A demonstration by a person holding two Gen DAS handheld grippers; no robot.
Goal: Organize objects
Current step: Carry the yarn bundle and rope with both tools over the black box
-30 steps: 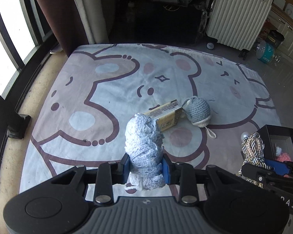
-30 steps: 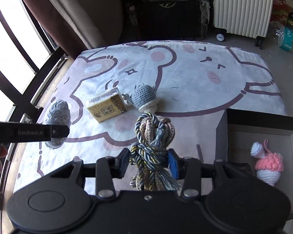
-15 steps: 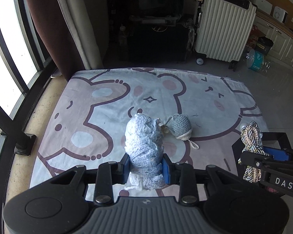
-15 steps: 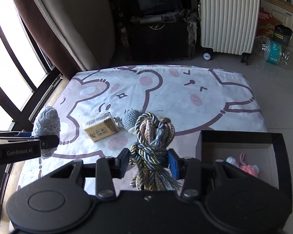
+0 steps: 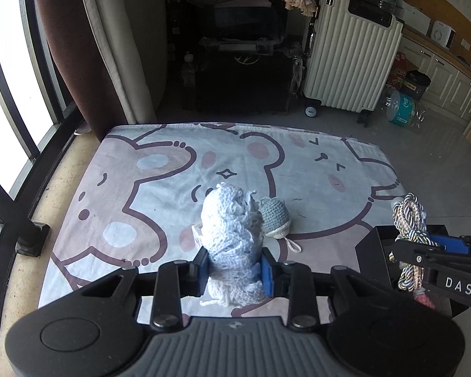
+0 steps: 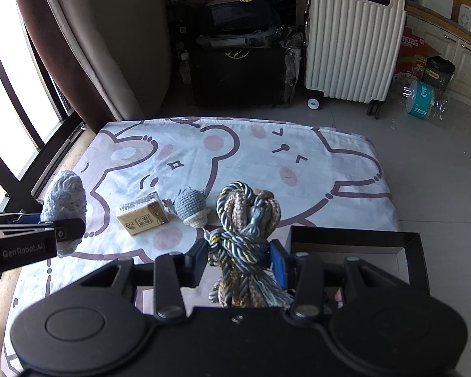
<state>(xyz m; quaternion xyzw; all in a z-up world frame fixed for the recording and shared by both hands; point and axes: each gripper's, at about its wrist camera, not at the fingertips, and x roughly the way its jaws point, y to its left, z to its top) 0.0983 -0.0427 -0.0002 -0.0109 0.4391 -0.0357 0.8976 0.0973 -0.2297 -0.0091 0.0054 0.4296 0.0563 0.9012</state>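
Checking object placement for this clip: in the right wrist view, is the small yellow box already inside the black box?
No. The small yellow box lies on the bear-print sheet, beside the grey crocheted toy, well left of the black box.

Each wrist camera looks steeply down past its own fingers, from well above the bear-print mat. Both views share the mat, the suitcase beyond the fingertips, and each other's gripper.

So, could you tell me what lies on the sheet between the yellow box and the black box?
The grey crocheted toy, in the right wrist view.
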